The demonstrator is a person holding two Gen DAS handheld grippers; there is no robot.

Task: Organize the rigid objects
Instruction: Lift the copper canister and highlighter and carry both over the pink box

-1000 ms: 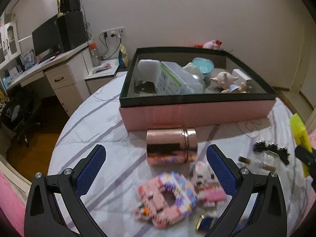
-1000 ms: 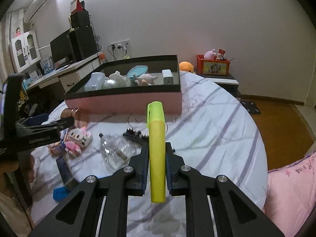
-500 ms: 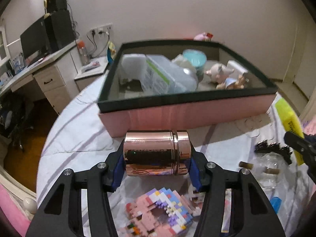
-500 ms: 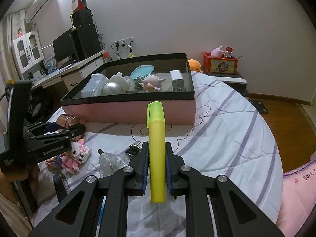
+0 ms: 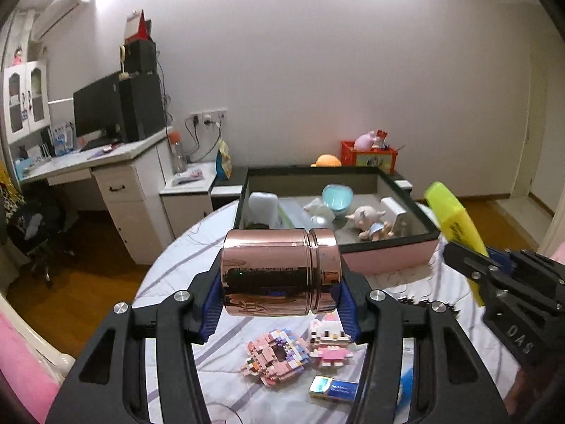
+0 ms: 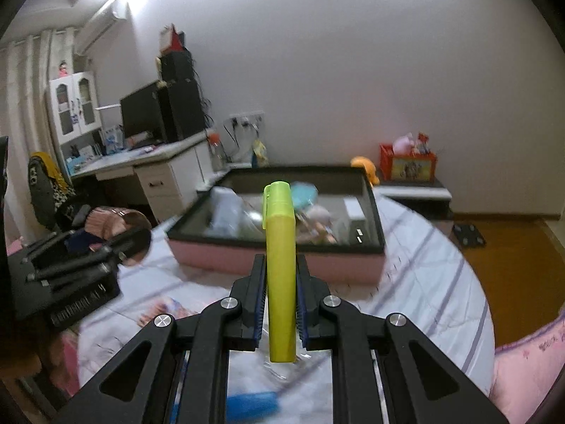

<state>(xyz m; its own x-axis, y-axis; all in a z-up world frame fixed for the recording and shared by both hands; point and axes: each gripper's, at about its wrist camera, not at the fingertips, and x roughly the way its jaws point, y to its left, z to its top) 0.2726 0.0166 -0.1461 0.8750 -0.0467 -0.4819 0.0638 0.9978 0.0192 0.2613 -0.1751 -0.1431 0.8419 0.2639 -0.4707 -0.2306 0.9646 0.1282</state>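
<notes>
My left claw [image 5: 280,291] grips the tin [image 5: 280,272] by its two ends, its blue pads pressed against them; the tin lies crosswise, lid to the right, lifted clear of the bed [image 5: 183,258]. My right claw [image 6: 280,298] is clamped tight on the yellow marker [image 6: 279,268], which stands up between the jaws with its cap on top.

The box [image 5: 388,258] is my landmark: pink walls, black rim, open on top, sitting on the far part of the striped bed. In the left view the tin hangs just before the box's near left corner, higher than the rim. In the right view the marker's cap shows against the box's inside, and the near rim crosses behind the marker's body. The right half of the near wall is bare of anything in front.

Inside the box, a white case [image 5: 263,206] fills the back left, a teal dish [image 5: 337,196] the middle, a doll [image 5: 369,221] and a white block [image 5: 397,213] the right side. The strip just inside the near rim is hidden by the tin.

On the bed this side of the box lie two pink brick figures [image 5: 279,357] and a small blue packet [image 5: 333,387], all beneath my left claw. Left of the box the bed's edge curves away to wooden floor [image 5: 88,282]; right of it the bed runs on, open.
</notes>
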